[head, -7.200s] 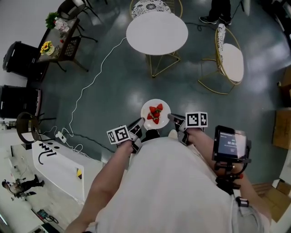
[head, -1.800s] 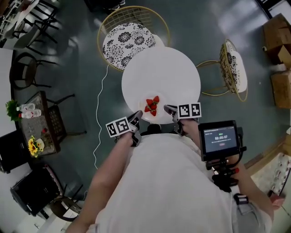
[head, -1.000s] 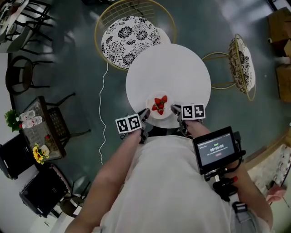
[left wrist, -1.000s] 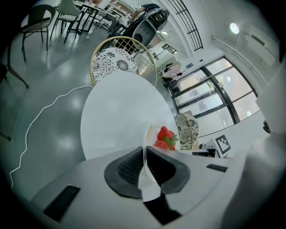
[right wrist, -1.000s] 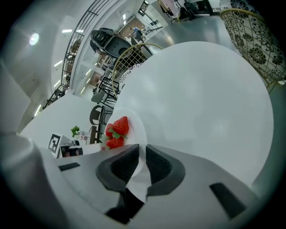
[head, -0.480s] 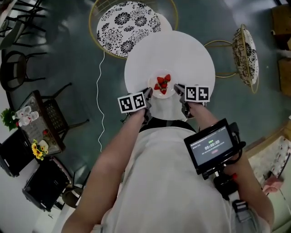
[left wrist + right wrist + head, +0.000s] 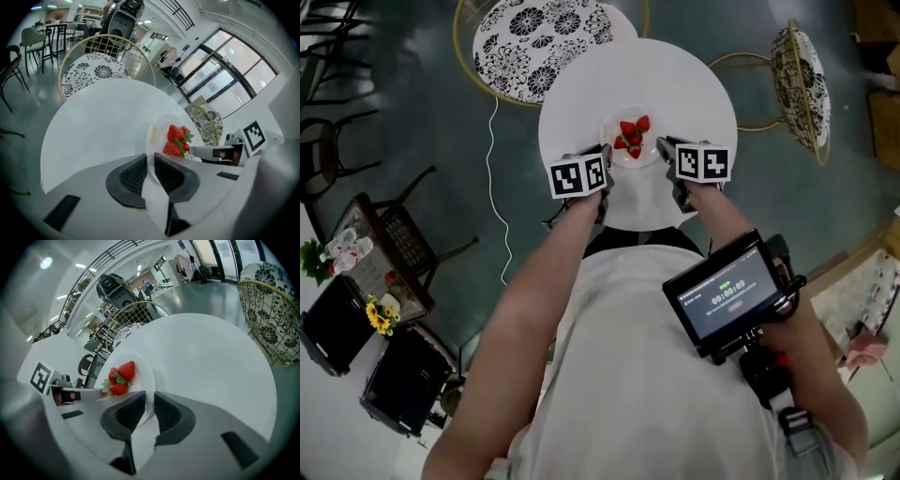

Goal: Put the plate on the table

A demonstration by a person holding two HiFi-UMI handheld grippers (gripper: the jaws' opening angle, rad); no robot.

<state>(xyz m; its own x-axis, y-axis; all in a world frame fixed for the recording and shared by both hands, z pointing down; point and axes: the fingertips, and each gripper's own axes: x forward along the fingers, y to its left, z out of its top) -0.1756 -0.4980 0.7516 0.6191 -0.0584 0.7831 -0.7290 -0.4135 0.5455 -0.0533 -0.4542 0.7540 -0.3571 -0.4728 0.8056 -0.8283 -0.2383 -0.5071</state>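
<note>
Presently: plate (image 7: 645, 159), white, bearing strawberries (image 7: 632, 136), over the middle of a round white desk (image 7: 694, 94); whether it rests on the top cannot be told. Left claw (image 7: 606, 153): clamped on the plate's left rim. Right claw (image 7: 661, 145): clamped on its right rim. Chair (image 7: 534, 37), patterned seat, just beyond the desk.

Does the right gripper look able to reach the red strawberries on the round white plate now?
Probably not: the right gripper is shut on the plate at its rim, though nothing covers the strawberries.
</note>
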